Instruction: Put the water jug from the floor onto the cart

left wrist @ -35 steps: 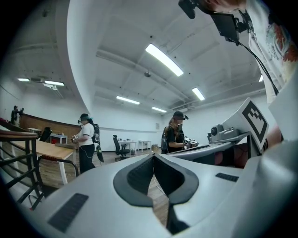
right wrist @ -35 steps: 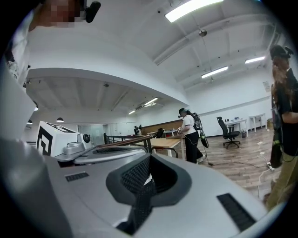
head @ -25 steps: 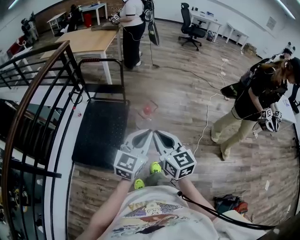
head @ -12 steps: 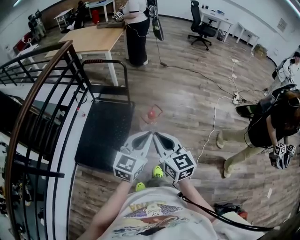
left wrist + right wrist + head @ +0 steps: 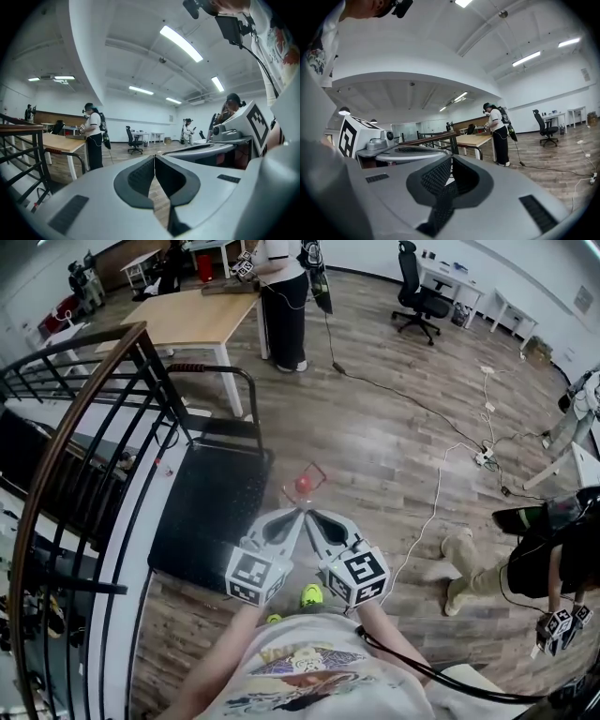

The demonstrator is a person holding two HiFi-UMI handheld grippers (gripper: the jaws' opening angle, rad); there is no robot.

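In the head view the water jug [image 5: 302,487], clear with a red cap, stands on the wooden floor just beyond my two grippers. Left of it lies the black flat cart [image 5: 208,510], with its handle [image 5: 212,372] at the far end. My left gripper [image 5: 297,515] and right gripper [image 5: 312,515] are held side by side, tips nearly touching and pointing at the jug, a short way short of it. Both are shut with nothing between their pads. The left gripper view shows its closed jaws [image 5: 154,163], and the right gripper view shows the same [image 5: 451,165]. The jug shows in neither gripper view.
A dark stair railing [image 5: 80,437] runs along the left, close to the cart. A wooden table [image 5: 187,317] stands beyond it with a person [image 5: 285,292] beside it. A white cable [image 5: 427,512] trails across the floor to the right, where another person [image 5: 539,563] bends over.
I have walked forward: the jug and the cart have come closer, and the jug now sits just past the gripper tips. Both grippers stayed shut and together. The person at right has slid lower in view.
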